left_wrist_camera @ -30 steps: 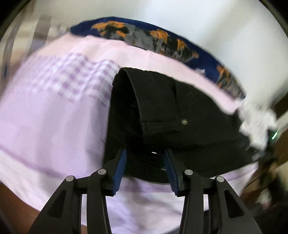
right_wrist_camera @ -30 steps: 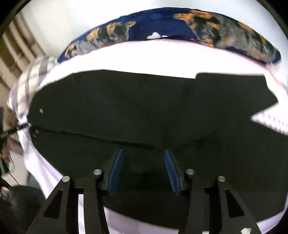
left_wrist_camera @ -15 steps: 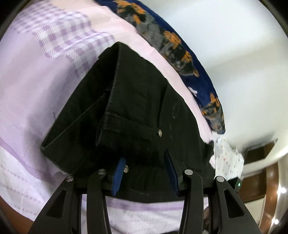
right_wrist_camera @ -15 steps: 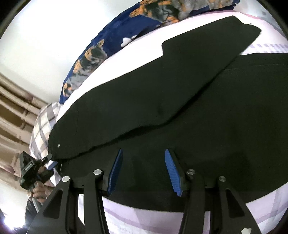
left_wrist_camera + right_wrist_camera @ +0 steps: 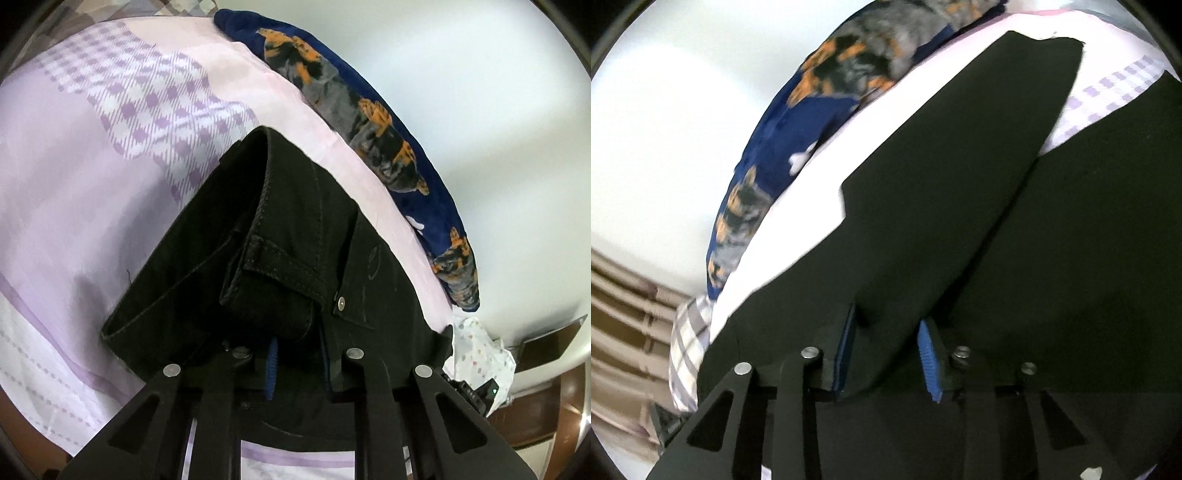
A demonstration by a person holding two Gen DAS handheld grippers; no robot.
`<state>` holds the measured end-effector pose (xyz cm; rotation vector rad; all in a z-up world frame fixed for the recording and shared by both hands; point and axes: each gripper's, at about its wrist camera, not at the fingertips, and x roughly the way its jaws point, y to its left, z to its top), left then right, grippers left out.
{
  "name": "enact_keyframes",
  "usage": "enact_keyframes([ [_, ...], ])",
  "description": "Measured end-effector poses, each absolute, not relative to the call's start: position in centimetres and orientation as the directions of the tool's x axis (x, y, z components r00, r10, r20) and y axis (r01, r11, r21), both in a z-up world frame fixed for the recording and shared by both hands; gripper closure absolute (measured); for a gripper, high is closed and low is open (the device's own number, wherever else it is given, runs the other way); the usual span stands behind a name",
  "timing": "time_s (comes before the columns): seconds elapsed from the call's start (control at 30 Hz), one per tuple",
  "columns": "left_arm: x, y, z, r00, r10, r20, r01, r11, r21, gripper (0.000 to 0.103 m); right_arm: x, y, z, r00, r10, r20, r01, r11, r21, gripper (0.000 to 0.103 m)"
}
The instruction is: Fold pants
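Item: black pants [image 5: 295,236], laid on the lilac checked bedsheet [image 5: 92,155]; they fill the centre and lower half of both wrist views.
Waist end: in the left wrist view we see waistband, belt loop and rivet at centre frame, bunched up towards the camera.
Left gripper [image 5: 297,356]: jaws closing, blue pads nearly together with a wad of waistband cloth between them; we judge it a grasp.
Right gripper [image 5: 886,350]: jaws closing on a raised ridge of leg fabric at lower centre (the frame is blurred, so how firmly it pinches we cannot tell).
Surroundings: navy patterned blanket [image 5: 369,122] along the upper right of the left view.
Step in hand: we judge both ends are being taken up for a fold.
Next move calls for: both pinches secure, then an even lift, edges kept aligned.
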<state>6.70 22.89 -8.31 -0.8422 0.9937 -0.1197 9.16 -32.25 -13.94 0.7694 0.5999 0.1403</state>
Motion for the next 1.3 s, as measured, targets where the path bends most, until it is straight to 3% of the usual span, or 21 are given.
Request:
enact_keyframes([
  [0.13,7.1,23.2,-8.4,0.548,-0.457,-0.7,-0.283,0.686,-0.67,0.085,9.7,-34.4,-13.3,0.842,0.313,-0.439,0.115,0.691,0.714,0.075],
  [0.3,7.4,22.9,-8.6,0.522,-0.438,-0.732,-0.276,0.725,-0.63,0.085,9.5,-35.8,-12.9,0.845,0.279,-0.457,0.153,0.692,0.706,0.097],
  [0.67,7.9,23.2,-7.1,0.419,-0.46,-0.783,-0.158,0.812,-0.562,0.085,0.9,-34.4,-9.5,0.874,0.178,-0.452,0.164,0.768,0.619,0.099],
  [1.1,6.0,22.8,-7.6,0.332,-0.374,-0.866,-0.017,0.915,-0.402,0.085,-2.9,-32.4,-15.7,0.755,0.168,-0.634,0.29,0.782,0.552,0.099],
  [1.23,5.6,21.4,-7.6,0.356,-0.289,-0.889,0.031,0.954,-0.298,0.082,-2.4,-33.1,-17.1,0.746,0.199,-0.635,0.3,0.752,0.588,0.099],
  [1.3,5.4,21.3,-7.5,0.365,-0.275,-0.889,0.033,0.959,-0.282,0.082,-2.3,-33.5,-17.3,0.753,0.223,-0.619,0.292,0.729,0.619,0.094],
])
